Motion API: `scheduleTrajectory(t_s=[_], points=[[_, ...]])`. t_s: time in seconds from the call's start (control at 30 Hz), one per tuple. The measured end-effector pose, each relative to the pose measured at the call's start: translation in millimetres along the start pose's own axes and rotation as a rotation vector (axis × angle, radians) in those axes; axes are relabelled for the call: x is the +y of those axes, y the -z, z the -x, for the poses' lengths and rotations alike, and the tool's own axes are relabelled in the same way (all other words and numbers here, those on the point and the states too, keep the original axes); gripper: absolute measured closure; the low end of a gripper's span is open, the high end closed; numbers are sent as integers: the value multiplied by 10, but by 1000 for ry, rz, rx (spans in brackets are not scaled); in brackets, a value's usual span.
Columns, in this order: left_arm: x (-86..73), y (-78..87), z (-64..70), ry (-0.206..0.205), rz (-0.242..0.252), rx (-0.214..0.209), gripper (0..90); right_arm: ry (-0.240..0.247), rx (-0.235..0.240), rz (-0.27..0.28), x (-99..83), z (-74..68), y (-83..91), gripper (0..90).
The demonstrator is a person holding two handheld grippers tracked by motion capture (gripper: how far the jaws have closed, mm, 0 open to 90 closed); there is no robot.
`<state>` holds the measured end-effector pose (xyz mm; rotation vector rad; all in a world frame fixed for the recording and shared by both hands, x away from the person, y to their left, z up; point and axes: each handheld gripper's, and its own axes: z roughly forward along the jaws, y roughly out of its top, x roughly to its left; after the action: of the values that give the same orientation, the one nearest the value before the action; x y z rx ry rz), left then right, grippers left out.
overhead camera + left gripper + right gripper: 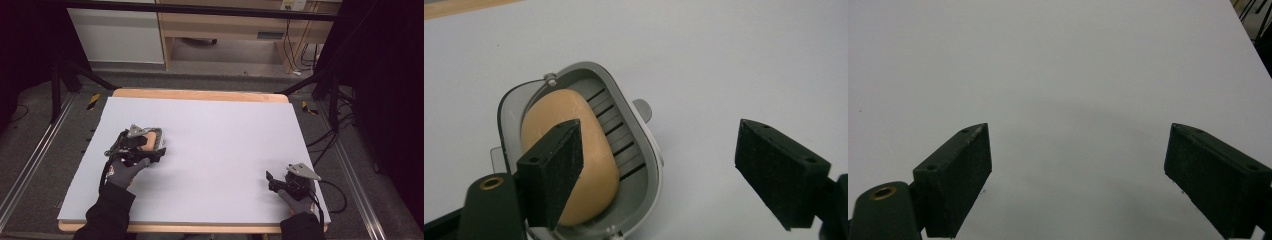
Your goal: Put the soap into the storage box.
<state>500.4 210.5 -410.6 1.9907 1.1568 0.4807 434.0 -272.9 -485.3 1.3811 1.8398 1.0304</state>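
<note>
A grey soap dish (639,145) with a slotted floor lies on the white table, and an orange-tan bar of soap (594,165) rests in it. My left gripper (659,170) hangs open just above the dish; one jaw is over the soap, the other over bare table to the dish's right. In the high view the left gripper (150,147) sits over the dish (159,136) at the table's left. My right gripper (274,181) stands open near the front right corner with nothing between its jaws, which point over the bare sheet (1073,75).
The white sheet (215,150) covers a wooden table whose edge (200,95) shows at the back. Metal rails and black cables lie on the floor at both sides. Wooden furniture stands beyond the table.
</note>
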Motion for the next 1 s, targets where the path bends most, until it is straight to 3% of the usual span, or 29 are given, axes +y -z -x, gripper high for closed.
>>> scheduleTrajectory(t_s=[0.23,0.53,1.0], points=[[-169,143,-45,-16,0,19,147,1,-2,2,0,2,0,116],[-415,318,-209,1,1,59,121,-1,-2,0,-1,0,0,115],[-842,388,-485,56,5,112,118,2,-6,5,-2,-1,3,113]])
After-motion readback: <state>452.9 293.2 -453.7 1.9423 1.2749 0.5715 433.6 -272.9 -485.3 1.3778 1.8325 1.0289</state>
